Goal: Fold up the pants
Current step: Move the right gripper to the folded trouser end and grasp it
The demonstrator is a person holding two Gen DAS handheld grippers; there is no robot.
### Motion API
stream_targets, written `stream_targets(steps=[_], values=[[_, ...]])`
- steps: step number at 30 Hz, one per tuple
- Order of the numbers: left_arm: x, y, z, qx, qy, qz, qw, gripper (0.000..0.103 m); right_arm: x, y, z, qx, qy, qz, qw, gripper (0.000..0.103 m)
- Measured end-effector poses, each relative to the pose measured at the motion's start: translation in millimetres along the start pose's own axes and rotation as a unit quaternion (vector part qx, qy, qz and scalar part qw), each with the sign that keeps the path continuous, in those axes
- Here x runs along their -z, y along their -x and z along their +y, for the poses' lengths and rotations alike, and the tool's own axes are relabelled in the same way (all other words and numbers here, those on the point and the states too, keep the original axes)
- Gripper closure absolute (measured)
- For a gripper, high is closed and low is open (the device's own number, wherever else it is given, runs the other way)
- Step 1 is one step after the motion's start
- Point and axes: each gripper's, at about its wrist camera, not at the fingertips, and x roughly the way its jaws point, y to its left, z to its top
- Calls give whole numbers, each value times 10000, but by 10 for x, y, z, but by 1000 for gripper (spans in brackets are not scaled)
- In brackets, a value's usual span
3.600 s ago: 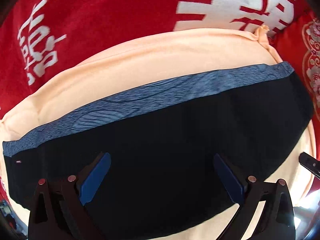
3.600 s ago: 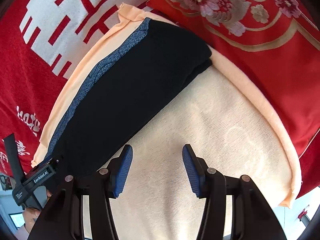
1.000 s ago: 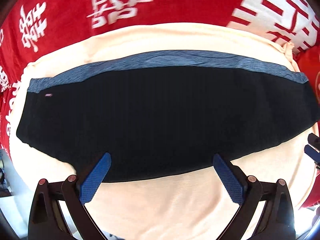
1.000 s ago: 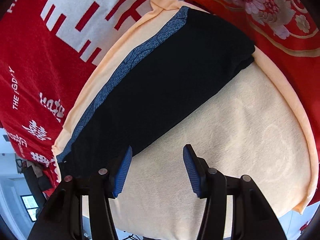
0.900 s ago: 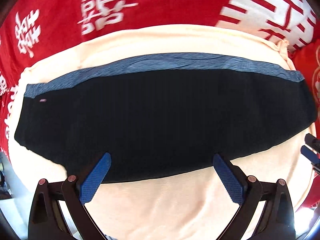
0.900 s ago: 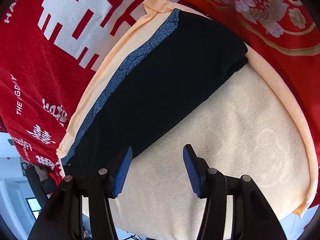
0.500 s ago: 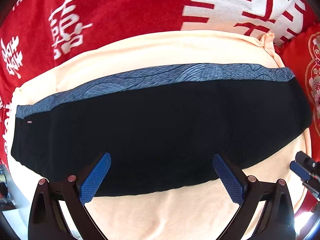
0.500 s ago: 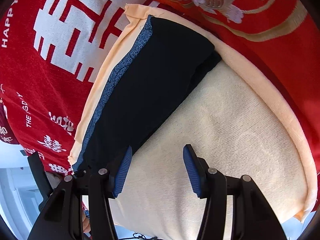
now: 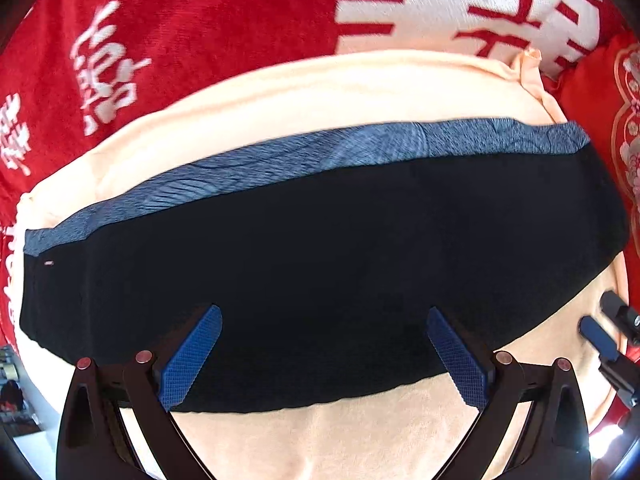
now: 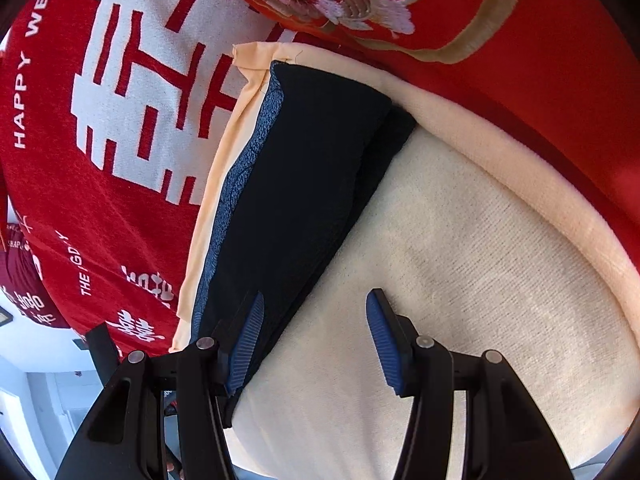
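The black pants (image 9: pixel 320 248) lie folded lengthwise in a long strip, with a blue-grey patterned band (image 9: pixel 304 160) along the far edge, on a peach towel (image 9: pixel 304 96). My left gripper (image 9: pixel 324 346) hangs straight above the strip's near half. Its jaws are wide open and hold nothing. In the right wrist view the pants (image 10: pixel 316 176) run away to the upper left. My right gripper (image 10: pixel 316 340) is open over their near edge, left pad above black cloth, right pad above bare towel (image 10: pixel 480 264). Its blue fingertip (image 9: pixel 598 336) shows at the strip's right end.
A red blanket with white characters (image 9: pixel 200 20) lies under and beyond the towel. A red embroidered cushion (image 10: pixel 400 4) borders the towel at the right end of the pants. The towel's near edge and a bright room floor (image 10: pixel 44 392) show at the lower left.
The left gripper slid right along the pants and sank, so its fingers now overlie black cloth instead of the near edge. The right gripper rolled and dropped closer to the pants' edge.
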Motion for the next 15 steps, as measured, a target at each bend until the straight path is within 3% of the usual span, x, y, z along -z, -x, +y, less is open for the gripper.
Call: stream_targets(steps=[7, 12, 14, 15], values=[[19, -191, 1, 104, 104, -92, 9998, 0, -257, -225, 45, -332, 115, -412, 9985, 45], [22, -206, 30, 176, 31, -163, 9997, 0, -385, -322, 143, -281, -76, -538, 9981, 44], [-6, -225, 69, 261, 80, -70, 9996, 0, -415, -323, 152, -140, -257, -418, 9987, 58], [-27, -223, 92, 284, 110, -1, 9995, 0, -422, -313, 151, -145, -295, -363, 9988, 80]])
